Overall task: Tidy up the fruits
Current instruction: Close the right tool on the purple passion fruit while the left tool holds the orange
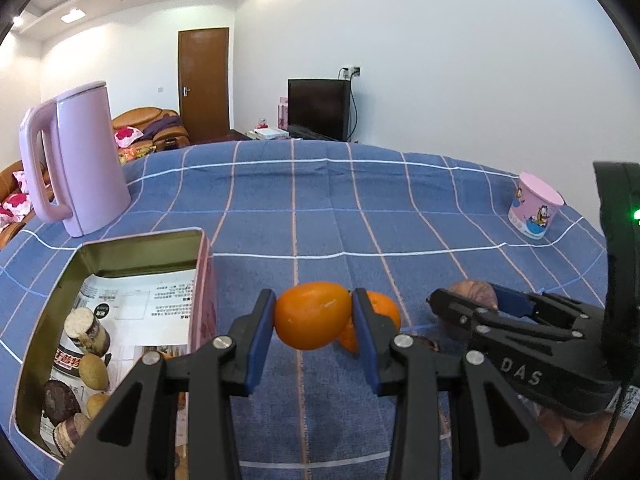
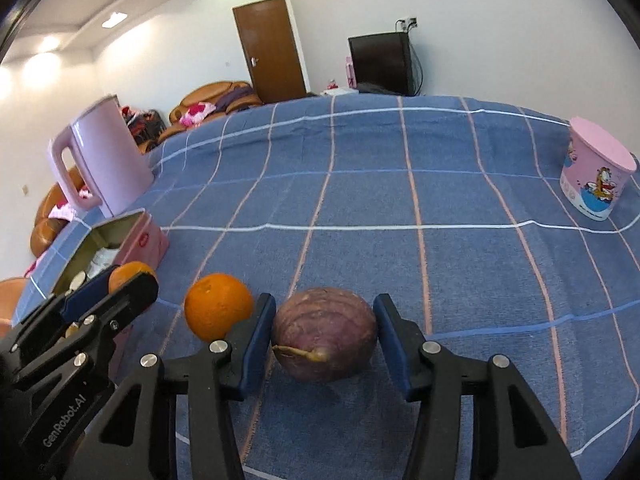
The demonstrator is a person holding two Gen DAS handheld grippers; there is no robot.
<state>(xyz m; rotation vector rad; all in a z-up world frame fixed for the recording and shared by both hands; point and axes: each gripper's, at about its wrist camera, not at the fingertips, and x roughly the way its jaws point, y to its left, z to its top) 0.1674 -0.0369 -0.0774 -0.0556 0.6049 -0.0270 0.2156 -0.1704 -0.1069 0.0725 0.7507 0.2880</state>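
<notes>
My left gripper (image 1: 314,316) is shut on an orange fruit (image 1: 311,315), held just right of the open pink tin (image 1: 204,280). A second orange (image 1: 382,312) sits on the cloth behind its right finger and also shows in the right wrist view (image 2: 218,306). My right gripper (image 2: 325,334) has its blue pads on both sides of a purple passion fruit (image 2: 325,334) that rests on the cloth; the pads look to touch it. In the left wrist view the right gripper (image 1: 472,304) sits around that purple fruit (image 1: 474,294). The left gripper (image 2: 112,286) and its orange (image 2: 130,274) show in the right wrist view.
The tin holds printed paper and several biscuits (image 1: 86,330). A pink kettle (image 1: 76,160) stands at the back left, also in the right wrist view (image 2: 106,160). A pink cartoon cup (image 2: 596,170) stands at the right. Blue checked tablecloth (image 2: 400,200) covers the table.
</notes>
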